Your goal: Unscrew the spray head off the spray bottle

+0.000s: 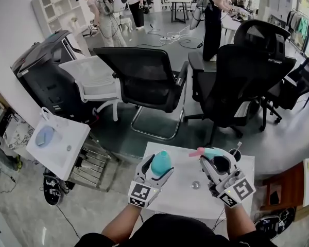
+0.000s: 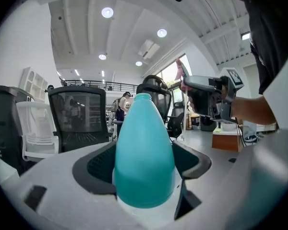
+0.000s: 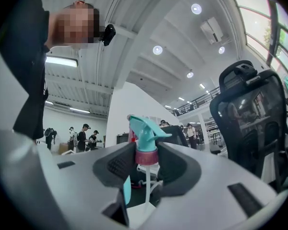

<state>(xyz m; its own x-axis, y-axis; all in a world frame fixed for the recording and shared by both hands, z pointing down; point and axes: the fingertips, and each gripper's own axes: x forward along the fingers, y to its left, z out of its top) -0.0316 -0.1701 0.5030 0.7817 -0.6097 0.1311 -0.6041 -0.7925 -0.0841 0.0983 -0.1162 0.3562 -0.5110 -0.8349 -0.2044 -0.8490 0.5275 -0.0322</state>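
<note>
A teal spray bottle (image 1: 160, 163) without its head is clamped at its body by my left gripper (image 1: 155, 173), above the small white table (image 1: 177, 197). In the left gripper view the bottle (image 2: 144, 152) fills the gap between the dark pads (image 2: 98, 169), its open neck pointing away. My right gripper (image 1: 217, 164) is shut on the detached spray head (image 1: 208, 152), held a little to the right of the bottle. In the right gripper view the spray head (image 3: 145, 134) sits between the pads at its pink collar (image 3: 146, 156), and its thin dip tube (image 3: 147, 186) hangs free below.
A small round metal object (image 1: 195, 185) lies on the white table. Two black office chairs (image 1: 147, 78) (image 1: 244, 81) stand beyond it, a white side table (image 1: 56, 140) to the left, and a wooden stand (image 1: 286, 189) to the right. People stand far behind.
</note>
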